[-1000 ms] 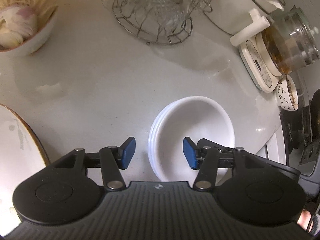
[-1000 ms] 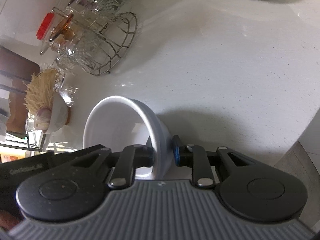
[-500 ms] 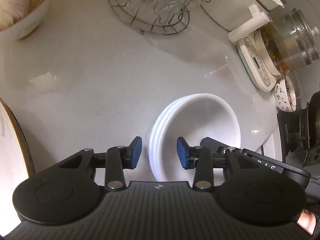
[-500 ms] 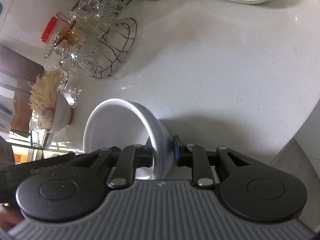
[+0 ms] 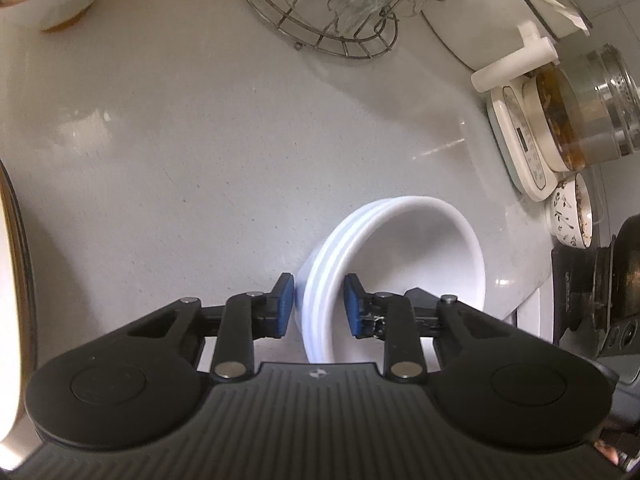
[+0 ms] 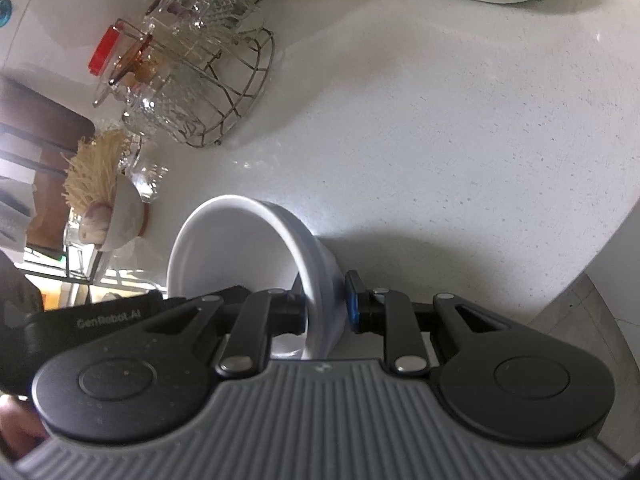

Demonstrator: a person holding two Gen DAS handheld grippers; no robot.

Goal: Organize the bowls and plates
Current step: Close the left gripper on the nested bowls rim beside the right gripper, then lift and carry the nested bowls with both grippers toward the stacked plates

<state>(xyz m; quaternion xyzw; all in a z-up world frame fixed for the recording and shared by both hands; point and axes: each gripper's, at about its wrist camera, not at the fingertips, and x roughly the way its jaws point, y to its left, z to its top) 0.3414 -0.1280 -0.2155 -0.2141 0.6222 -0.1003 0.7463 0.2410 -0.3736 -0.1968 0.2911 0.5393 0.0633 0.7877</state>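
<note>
A stack of white bowls (image 5: 400,264) sits nested on the grey counter, seen also in the right wrist view (image 6: 240,252). My left gripper (image 5: 318,306) straddles the stack's near rim, one blue pad outside and one inside, close to the rim with small gaps. My right gripper (image 6: 326,306) is shut on the opposite rim of the stack, one pad inside and one outside. The left gripper's body (image 6: 108,312) shows behind the bowls in the right wrist view. A large gold-rimmed plate (image 5: 12,280) lies at the left edge.
A wire basket of glassware (image 5: 340,4) (image 6: 192,80) stands at the back. A kettle on its base (image 5: 560,120), a patterned cup (image 5: 572,212) and a dark stove part (image 5: 600,280) are to the right. A bowl of garlic (image 6: 108,208) sits left. The counter edge (image 6: 580,264) is near.
My left gripper has moved forward onto the stack's rim and its jaws have narrowed around it. My right gripper has kept its grip on the bowls.
</note>
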